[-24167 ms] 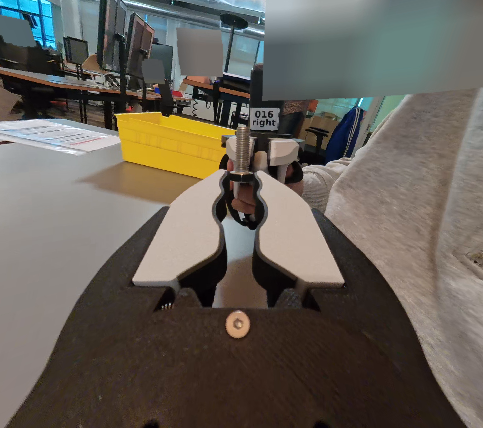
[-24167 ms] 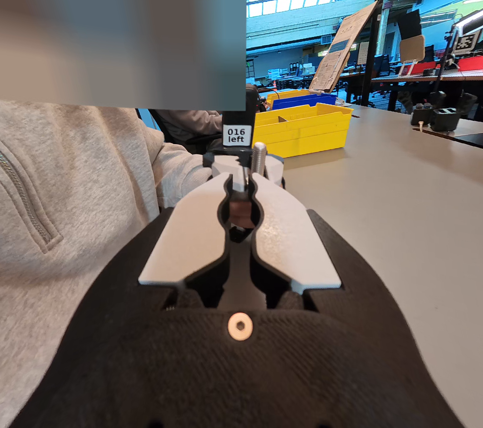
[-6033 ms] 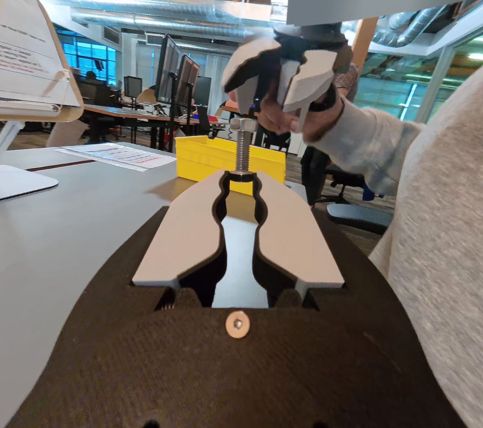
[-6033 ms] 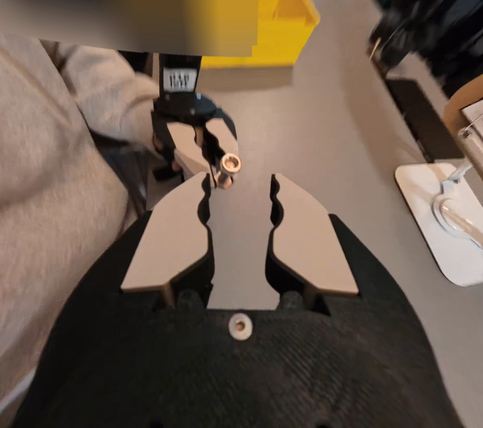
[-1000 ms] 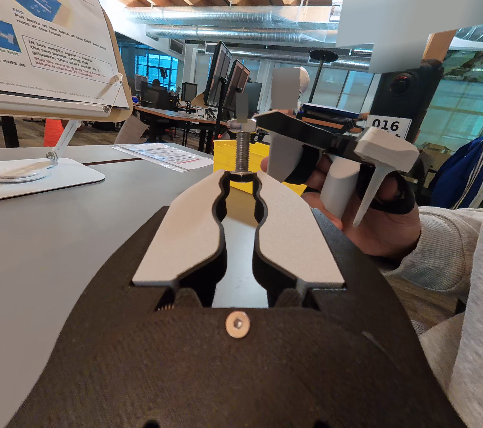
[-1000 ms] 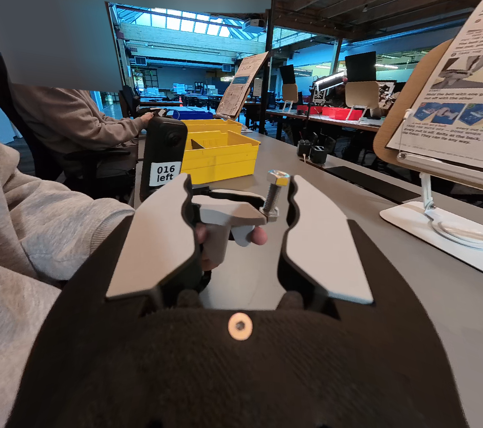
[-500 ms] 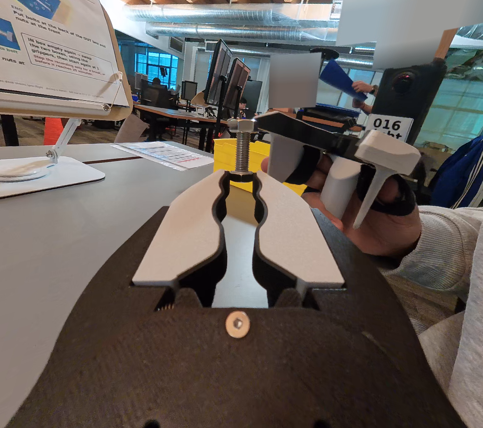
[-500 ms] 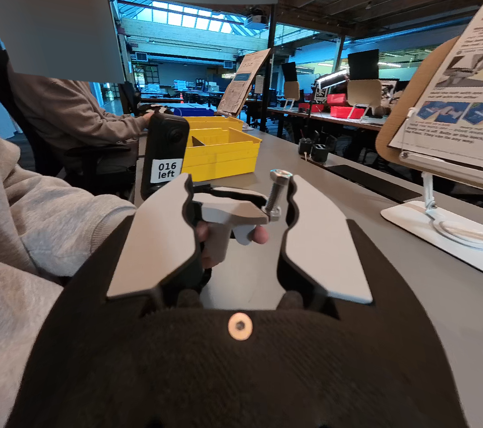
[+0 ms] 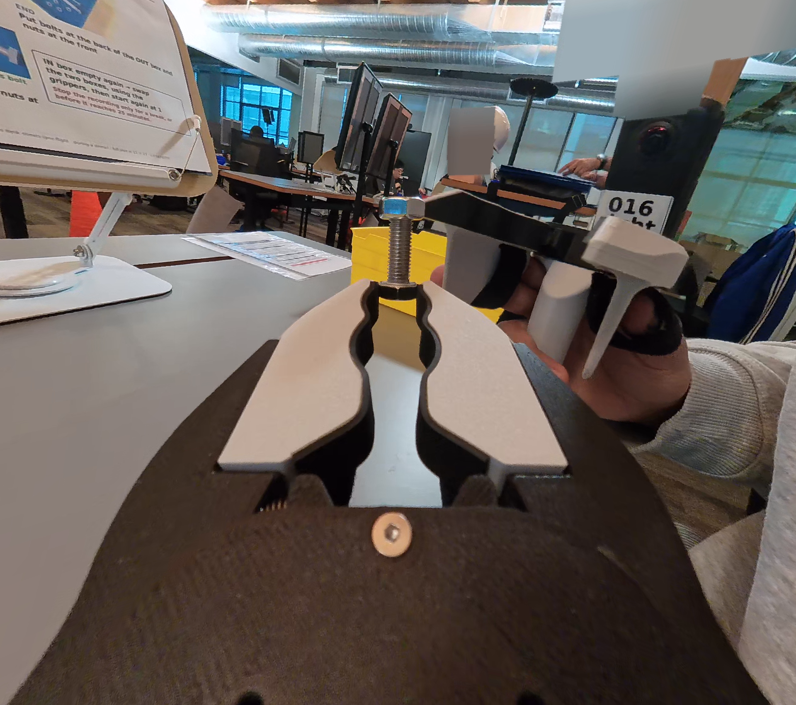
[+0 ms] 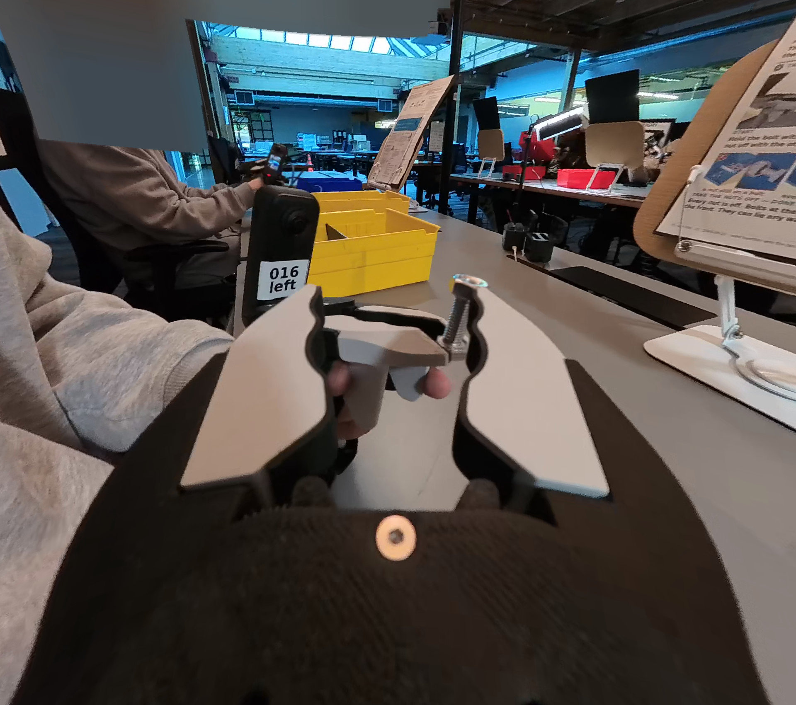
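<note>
My left gripper (image 9: 397, 286) is shut on a hex nut (image 9: 398, 290) at the lower end of a steel bolt (image 9: 399, 249). The bolt stands upright above the fingertips with its hex head on top. My right gripper (image 10: 396, 296) is open. The bolt (image 10: 457, 318) stands between its fingers, close against the notch of the right-hand finger (image 10: 525, 383). The left wrist view shows the right gripper (image 9: 435, 208) side-on, level with the bolt head, one fingertip touching it. The right wrist view shows the left gripper (image 10: 443, 345) reaching in from the left, held by a hand.
Both grippers are above a grey table (image 9: 107, 383). A yellow bin (image 10: 370, 249) stands farther back; it also shows in the left wrist view (image 9: 370, 253). A paper stand on a white base (image 10: 710, 365) is at the right. Another person (image 10: 129, 202) sits behind. About 5 cm separates my left fingertips from my right.
Six seconds ago the right gripper hung above the bolt head; now it lies level with it, open around the bolt. In the last second almost nothing moved. The left gripper stays shut on the nut.
</note>
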Action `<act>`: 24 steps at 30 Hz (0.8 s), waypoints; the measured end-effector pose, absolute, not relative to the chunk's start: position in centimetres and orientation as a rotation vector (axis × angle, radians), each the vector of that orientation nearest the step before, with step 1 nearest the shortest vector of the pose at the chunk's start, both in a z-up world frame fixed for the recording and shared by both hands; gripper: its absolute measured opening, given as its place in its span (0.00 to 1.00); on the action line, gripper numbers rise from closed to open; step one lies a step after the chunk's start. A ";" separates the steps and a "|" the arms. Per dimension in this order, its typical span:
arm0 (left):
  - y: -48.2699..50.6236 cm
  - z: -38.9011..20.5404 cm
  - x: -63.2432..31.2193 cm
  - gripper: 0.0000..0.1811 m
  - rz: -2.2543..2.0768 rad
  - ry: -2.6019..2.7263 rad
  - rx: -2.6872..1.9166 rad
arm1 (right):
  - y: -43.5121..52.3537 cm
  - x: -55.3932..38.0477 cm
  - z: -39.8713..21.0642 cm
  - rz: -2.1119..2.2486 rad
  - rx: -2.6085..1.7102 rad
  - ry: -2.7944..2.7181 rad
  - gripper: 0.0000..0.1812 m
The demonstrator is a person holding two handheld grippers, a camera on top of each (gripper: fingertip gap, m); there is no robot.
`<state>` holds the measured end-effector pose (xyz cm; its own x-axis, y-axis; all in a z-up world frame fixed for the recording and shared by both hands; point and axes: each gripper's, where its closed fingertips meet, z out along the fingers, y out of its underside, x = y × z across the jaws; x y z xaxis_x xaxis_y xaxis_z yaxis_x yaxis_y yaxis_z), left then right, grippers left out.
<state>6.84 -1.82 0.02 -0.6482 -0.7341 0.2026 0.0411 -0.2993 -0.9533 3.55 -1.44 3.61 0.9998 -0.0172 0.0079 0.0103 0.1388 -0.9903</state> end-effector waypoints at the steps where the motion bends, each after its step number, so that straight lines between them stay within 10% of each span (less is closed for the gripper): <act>1: -1.9 0.0 6.8 0.09 -1.992 1.438 -0.880 | -1.5 3.7 3.7 -0.020 -1.429 0.016 0.36; 24: -1.8 -0.2 7.0 0.09 -1.982 1.444 -0.902 | -1.1 2.7 3.3 0.003 -1.441 -0.035 0.35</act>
